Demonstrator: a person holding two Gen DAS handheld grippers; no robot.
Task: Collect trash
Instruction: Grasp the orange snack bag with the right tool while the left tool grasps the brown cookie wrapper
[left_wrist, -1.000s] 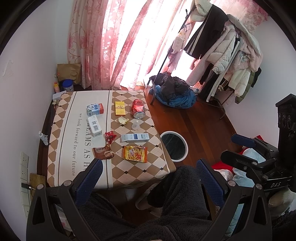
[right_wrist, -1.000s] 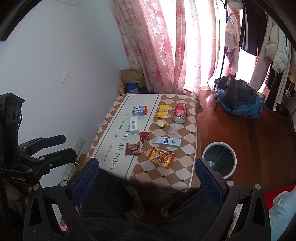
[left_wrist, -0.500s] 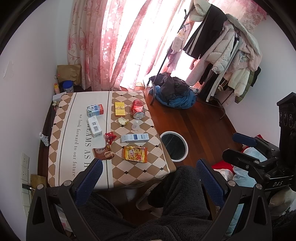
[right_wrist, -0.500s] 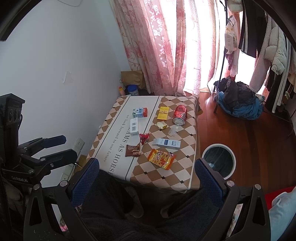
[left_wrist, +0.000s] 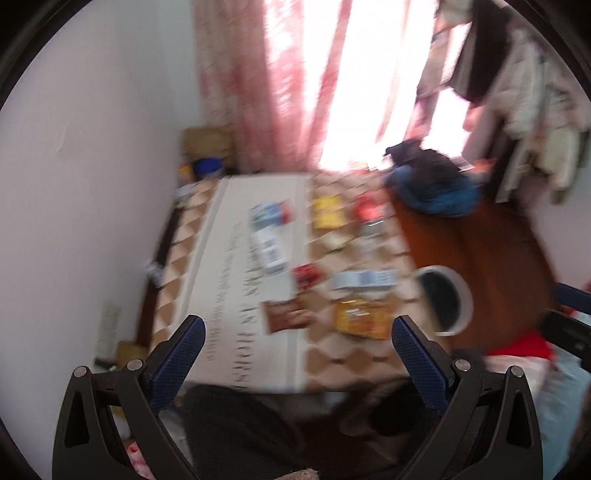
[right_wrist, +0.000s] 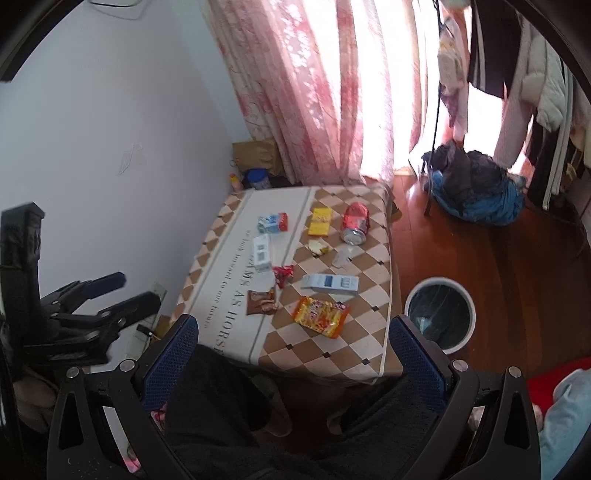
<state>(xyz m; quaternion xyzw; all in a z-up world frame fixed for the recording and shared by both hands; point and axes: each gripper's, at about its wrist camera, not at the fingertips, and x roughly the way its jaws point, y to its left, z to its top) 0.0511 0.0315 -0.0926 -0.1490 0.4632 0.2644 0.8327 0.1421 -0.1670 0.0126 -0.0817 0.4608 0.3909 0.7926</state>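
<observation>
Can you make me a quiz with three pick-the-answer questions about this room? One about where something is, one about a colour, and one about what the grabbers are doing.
1. Where is the bin?
A. on the table
B. on the floor beside the table
C. under the curtain

2. What colour is the can?
A. red
B. green
C. black

3. How are the two grippers?
A. both open and empty
B. both shut on wrappers
C. one holds the can

Answers:
1 B: the bin stands on the wooden floor by the table's edge.
2 A: the can lying on the table is red with a silver end.
3 A: the left gripper and the right gripper both have fingers spread wide with nothing between them.
</observation>
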